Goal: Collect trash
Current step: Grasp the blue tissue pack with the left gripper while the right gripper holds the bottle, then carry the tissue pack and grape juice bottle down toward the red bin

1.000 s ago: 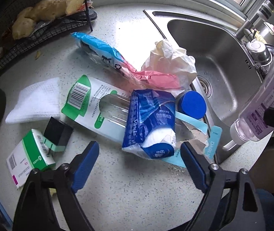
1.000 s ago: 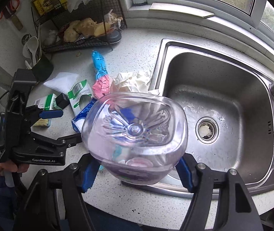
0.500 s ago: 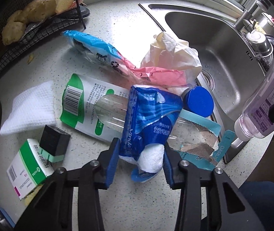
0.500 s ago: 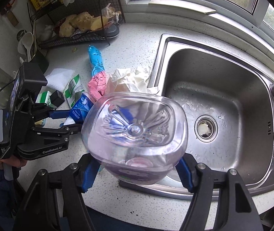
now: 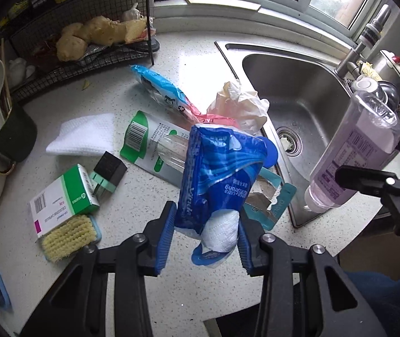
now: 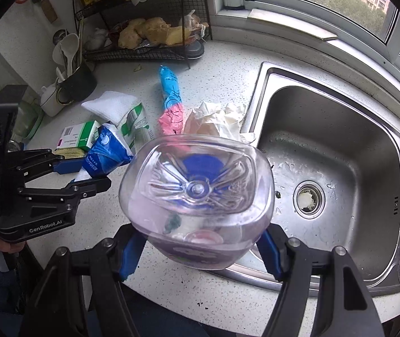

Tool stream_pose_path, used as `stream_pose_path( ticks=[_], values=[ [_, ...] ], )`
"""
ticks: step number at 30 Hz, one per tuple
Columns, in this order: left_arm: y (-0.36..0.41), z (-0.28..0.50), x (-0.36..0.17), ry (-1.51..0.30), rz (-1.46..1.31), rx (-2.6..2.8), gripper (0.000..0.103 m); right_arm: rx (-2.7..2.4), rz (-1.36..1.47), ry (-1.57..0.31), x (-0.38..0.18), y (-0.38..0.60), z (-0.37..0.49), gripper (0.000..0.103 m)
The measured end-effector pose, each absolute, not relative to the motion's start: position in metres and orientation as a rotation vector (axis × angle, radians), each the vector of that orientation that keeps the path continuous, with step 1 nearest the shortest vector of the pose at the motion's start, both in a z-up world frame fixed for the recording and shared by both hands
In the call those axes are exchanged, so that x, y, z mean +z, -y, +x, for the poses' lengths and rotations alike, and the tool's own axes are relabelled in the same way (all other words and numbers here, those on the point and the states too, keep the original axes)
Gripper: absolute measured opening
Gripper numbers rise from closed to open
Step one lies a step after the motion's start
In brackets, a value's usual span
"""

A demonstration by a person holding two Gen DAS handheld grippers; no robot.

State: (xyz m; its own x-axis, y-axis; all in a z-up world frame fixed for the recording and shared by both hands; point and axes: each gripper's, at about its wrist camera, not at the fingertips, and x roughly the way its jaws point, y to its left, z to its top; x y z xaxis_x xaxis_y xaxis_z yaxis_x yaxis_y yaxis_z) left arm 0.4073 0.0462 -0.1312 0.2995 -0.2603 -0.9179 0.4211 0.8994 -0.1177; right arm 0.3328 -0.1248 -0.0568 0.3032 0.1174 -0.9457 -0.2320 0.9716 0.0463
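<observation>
Left gripper [image 5: 204, 231], jaws just closed, holds blue tissue pack [image 5: 219, 179] off counter [image 5: 200, 56]; right gripper [image 6: 200, 248] holds purple bottle [image 6: 197, 193]; pickup step, next needs a bin, none visible.

Free room and obstacles around the sink [image 5: 298, 90]

The basin is left bare apart from its drain, and the counter strip in front of it is open. Left of the sink, passage is blocked by crumpled paper [image 5: 239, 104], a green-and-white pouch [image 5: 146, 140], a medicine box [image 5: 62, 196] and a brush [image 5: 70, 236]; behind these, the wire rack [image 5: 87, 50] is found.
</observation>
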Motion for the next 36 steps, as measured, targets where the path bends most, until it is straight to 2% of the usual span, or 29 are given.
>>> stream_pose_path(
  ticks=[15, 27, 36],
  values=[
    [-0.028, 0.277, -0.080, -1.084, 0.093, -0.297, 0.038, 0.441, -0.187, -1.166, -0.038, 0.128, 0.264, 0.068],
    [0.027, 0.150, -0.085, -1.074, 0.016, -0.154, 0.038, 0.574, -0.255, -1.141, -0.034, 0.171, 0.178, 0.068],
    [0.073, 0.090, -0.108, -1.138, -0.010, -0.151, 0.038, 0.610, -0.279, -1.200, -0.048, 0.201, 0.118, 0.068]
  ],
)
